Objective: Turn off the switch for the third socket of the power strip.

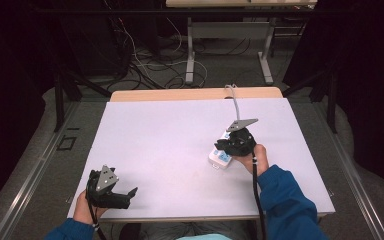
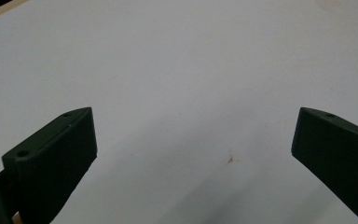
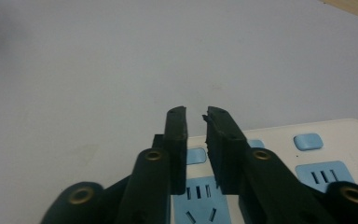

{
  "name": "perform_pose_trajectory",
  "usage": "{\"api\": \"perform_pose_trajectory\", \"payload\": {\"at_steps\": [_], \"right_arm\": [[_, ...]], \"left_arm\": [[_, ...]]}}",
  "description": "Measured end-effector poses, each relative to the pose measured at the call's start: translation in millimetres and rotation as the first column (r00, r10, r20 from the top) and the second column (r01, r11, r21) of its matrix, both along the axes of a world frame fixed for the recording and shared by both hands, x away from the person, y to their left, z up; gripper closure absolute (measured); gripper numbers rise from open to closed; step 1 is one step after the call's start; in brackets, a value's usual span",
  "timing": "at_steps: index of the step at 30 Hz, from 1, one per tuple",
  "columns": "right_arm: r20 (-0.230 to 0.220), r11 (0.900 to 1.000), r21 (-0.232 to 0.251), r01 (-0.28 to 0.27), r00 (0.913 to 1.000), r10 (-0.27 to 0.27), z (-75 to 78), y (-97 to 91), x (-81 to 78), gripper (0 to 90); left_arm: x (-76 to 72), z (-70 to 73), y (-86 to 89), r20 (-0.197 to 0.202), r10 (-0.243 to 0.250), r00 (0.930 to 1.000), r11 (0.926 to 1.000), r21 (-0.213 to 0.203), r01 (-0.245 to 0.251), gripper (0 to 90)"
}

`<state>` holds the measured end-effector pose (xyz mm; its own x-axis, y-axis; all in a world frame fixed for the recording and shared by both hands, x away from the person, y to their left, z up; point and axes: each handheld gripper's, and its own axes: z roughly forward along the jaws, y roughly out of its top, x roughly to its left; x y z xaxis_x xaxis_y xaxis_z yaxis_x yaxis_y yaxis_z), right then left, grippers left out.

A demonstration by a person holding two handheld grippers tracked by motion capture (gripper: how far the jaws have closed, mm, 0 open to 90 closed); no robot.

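A white power strip [image 1: 219,156] with blue sockets lies on the white table top [image 1: 170,130], right of centre. My right gripper [image 1: 228,142] points down over it, held in a hand with a blue sleeve. In the right gripper view the jaws of this gripper [image 3: 196,114] stand almost together above the power strip [image 3: 326,154], a thin slit between them and nothing in it. My left gripper [image 1: 129,196] rests at the table's near left corner. Its jaws [image 2: 193,116] stand wide apart over bare table, holding nothing.
The strip's white cable [image 1: 235,100] runs to the table's far wooden edge [image 1: 195,94]. Loose cables [image 1: 150,65] lie on the floor beyond, by the metal legs [image 1: 190,50] of another table. A small brown mark [image 2: 230,159] is on the surface ahead of the left gripper.
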<state>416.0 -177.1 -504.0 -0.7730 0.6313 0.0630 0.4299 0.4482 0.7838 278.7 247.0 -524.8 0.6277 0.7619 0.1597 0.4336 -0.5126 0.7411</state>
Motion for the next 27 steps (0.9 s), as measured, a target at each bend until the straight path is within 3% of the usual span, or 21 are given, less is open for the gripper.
{"api": "perform_pose_trajectory", "payload": {"at_steps": [3, 7, 10, 11, 16, 18, 19, 21, 26, 27], "right_arm": [[0.0, 0.9999, -0.005, 0.016, 0.9999, -0.016, -0.4, 0.0, 0.0, 90.0], [0.0, 0.9996, 0.001, 0.03, 0.9996, -0.03, -1.8, 0.7, 0.1, 90.0], [-0.002, 0.9994, -0.011, 0.033, 0.9994, -0.033, -3.2, 2.6, -0.3, 90.0], [-0.013, 0.999, -0.035, 0.029, 0.9995, -0.029, -3.6, 3.4, -0.3, 90.0], [0.001, 0.9987, -0.036, 0.036, 0.9994, -0.036, -8.7, 6.6, 0.4, 90.0], [-0.017, 0.9978, -0.056, 0.037, 0.9992, -0.038, -8.4, 7.1, 0.1, 90.0], [-0.001, 0.9983, -0.044, 0.038, 0.9993, -0.038, -10.6, 7.9, 1.0, 90.0], [-0.01, 0.9981, -0.045, 0.043, 0.999, -0.043, -11.0, 8.7, 0.5, 90.0], [-0.008, 0.9965, -0.069, 0.048, 0.9988, -0.048, -18.1, 14.3, 0.5, 90.0], [-0.013, 0.995, -0.093, 0.037, 0.9992, -0.038, -17.5, 14.0, 0.3, 90.0]], "left_arm": [[0.2, -0.2, -0.1, -0.003, -0.001, 1.0, 1.0, -0.003, 0.001, 0.2], [-0.2, -0.1, -0.3, -0.004, -0.002, 1.0, 1.0, -0.007, 0.002, 0.2], [-0.1, -0.1, -0.3, -0.004, -0.001, 1.0, 1.0, -0.007, 0.001, 0.2], [0.0, -0.2, -0.3, -0.005, -0.001, 1.0, 1.0, -0.008, 0.001, 0.2], [0.2, 0.1, 0.0, 0.001, 0.0, 1.0, 1.0, -0.001, 0.0, 0.2], [-0.1, -0.1, -0.3, -0.005, -0.002, 1.0, 1.0, -0.008, 0.002, 0.2], [0.0, -0.1, -0.3, -0.004, -0.001, 1.0, 1.0, -0.007, 0.001, 0.2], [0.2, 0.1, 0.0, 0.001, 0.0, 1.0, 1.0, -0.001, 0.0, 0.2], [0.3, -0.7, -0.4, -0.001, -0.002, 1.0, 1.0, -0.007, 0.002, 0.2], [0.0, 0.0, -0.3, -0.002, 0.001, 1.0, 1.0, -0.002, -0.001, 0.2]]}}
